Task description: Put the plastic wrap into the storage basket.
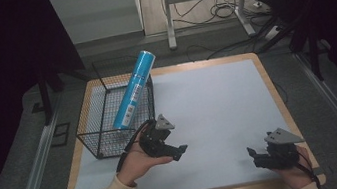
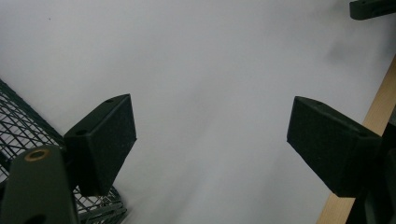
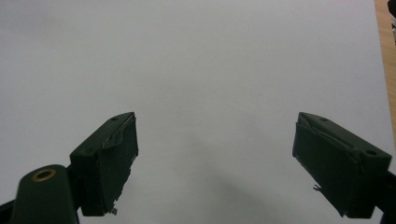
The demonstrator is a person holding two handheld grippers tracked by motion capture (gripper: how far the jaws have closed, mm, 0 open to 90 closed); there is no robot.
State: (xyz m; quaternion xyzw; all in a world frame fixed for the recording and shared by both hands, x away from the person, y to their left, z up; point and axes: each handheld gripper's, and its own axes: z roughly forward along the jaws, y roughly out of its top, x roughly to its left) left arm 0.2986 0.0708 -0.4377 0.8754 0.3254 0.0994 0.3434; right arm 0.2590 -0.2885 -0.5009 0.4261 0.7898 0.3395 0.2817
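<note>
From the high view, a worktop with a wooden edge carries a pale sheet that covers most of it. A black wire basket stands at the far left part of the worktop. A blue can leans in it, tilted, its lower end down inside the basket and its top poking out above the far right rim. The left gripper is held in the person's left hand just beside the basket's near right corner, above the sheet. The right gripper is held low at the near right edge of the worktop, well apart from the basket and the can.

In the left gripper view, the jaws are spread wide with nothing between them, over bare sheet. The basket's mesh shows at the lower left, beside the left jaw, and the worktop's wooden edge runs along the right.

In the right gripper view, the jaws are also spread wide and hold nothing, with plain sheet beyond them and a strip of wooden edge at the upper right.
</note>
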